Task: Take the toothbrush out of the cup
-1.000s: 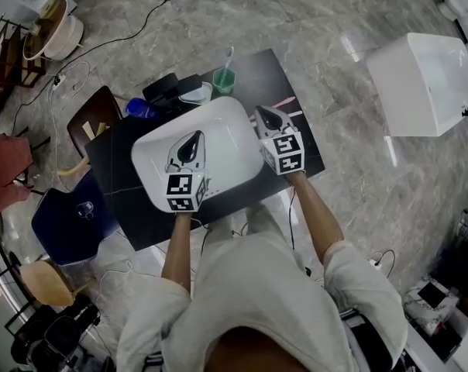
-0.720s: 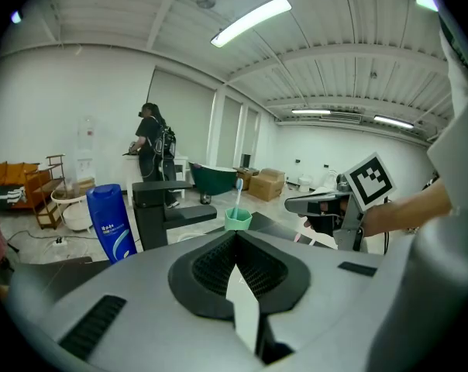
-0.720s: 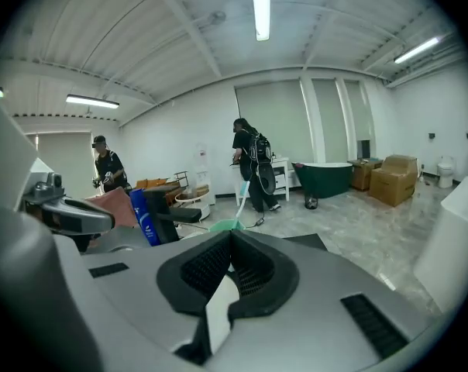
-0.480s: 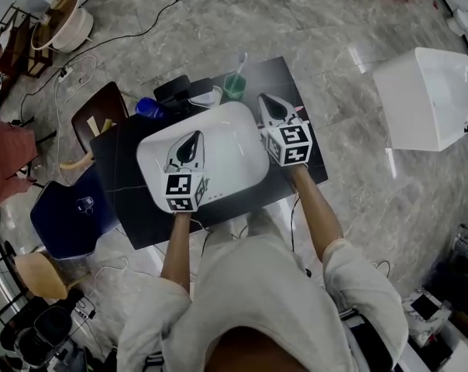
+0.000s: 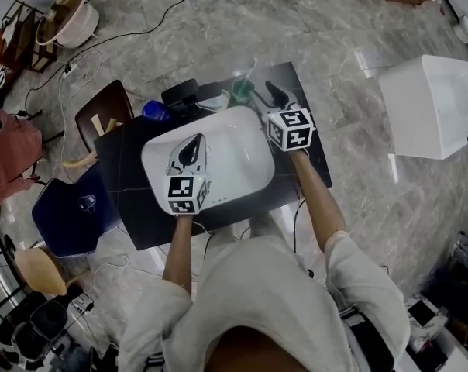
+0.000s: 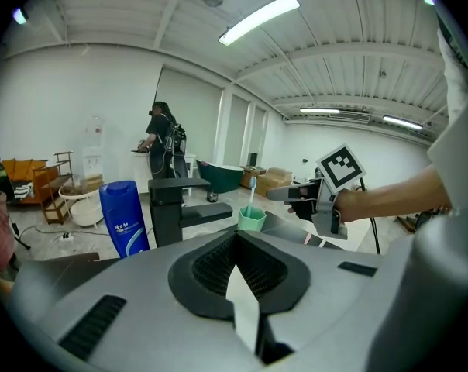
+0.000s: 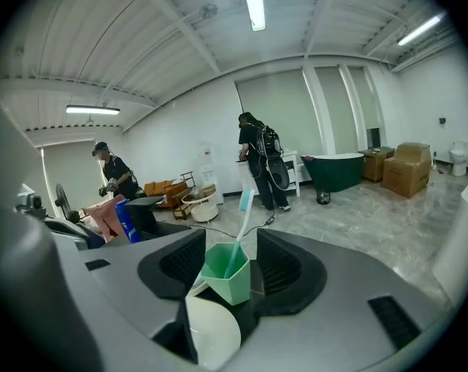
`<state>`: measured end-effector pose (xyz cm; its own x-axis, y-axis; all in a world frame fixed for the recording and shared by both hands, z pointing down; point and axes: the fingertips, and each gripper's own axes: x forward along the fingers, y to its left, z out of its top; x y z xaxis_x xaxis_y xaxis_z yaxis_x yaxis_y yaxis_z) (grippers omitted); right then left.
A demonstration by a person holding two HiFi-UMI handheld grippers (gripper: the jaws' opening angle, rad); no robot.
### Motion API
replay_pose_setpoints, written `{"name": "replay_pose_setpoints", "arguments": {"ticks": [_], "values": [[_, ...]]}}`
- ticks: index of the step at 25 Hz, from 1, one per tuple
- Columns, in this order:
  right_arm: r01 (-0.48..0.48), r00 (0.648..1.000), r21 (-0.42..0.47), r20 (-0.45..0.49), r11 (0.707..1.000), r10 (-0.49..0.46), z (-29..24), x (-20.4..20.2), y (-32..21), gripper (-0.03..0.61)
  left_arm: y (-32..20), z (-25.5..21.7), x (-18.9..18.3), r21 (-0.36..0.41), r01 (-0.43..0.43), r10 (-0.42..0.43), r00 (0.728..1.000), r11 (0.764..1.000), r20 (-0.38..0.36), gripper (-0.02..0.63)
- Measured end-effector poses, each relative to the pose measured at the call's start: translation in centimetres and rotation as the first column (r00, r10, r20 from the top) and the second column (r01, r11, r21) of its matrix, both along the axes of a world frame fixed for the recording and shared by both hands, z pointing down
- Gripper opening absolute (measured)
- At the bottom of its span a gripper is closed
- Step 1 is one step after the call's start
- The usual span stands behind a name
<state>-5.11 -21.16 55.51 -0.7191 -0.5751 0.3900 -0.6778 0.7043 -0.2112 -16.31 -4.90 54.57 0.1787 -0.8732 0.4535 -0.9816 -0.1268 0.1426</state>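
Our right claw (image 7: 230, 263) is released. Its black ribbed jaws have just sprung apart, with a mint-green faceted plastic cup (image 7: 232, 276) framed between them, pads clear of its walls. A pale-blue plastic toothbrush (image 7: 240, 222) leans inside that cup, bristles up, on the dark matte bench (image 5: 137, 225). Our left claw (image 6: 235, 239) is clenched, empty, above a glossy white rounded basin (image 5: 238, 157).

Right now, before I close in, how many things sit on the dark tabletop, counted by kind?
Green cup: 1
Toothbrush: 1
Blue bottle: 1
Black faucet: 1
White basin: 1
Total: 5
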Motion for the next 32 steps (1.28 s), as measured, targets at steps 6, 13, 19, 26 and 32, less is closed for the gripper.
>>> {"name": "replay_pose_setpoints", "arguments": {"ticks": [6,13,19,26,32], "values": [[0.007,1.000,-0.037,0.009,0.999,-0.006,1.3,-1.4,-2.2,0.208,-0.2,0.5,-0.5,-0.009,0.005,-0.005,1.000,1.000,0.000,0.025],[0.016,1.000,-0.099,0.007,0.995,-0.015,3.0,-2.8,-4.2,0.181,0.0,0.8,-1.1,-0.018,0.015,-0.015,1.000,1.000,0.002,0.025],[0.021,1.000,-0.127,0.010,0.992,-0.020,3.3,-3.4,-5.0,0.121,0.3,0.9,-1.7,-0.022,0.026,-0.026,1.000,0.999,0.007,0.025],[0.027,0.999,-0.123,0.031,0.992,-0.024,2.4,-3.7,-4.5,0.041,0.5,0.8,-1.8,-0.021,0.024,-0.024,1.000,0.999,0.008,0.025],[0.032,0.998,-0.083,0.056,0.996,-0.027,0.6,-3.2,-3.7,0.035,0.6,0.6,-1.6,-0.014,0.017,-0.017,1.000,1.000,0.006,0.025]]}}
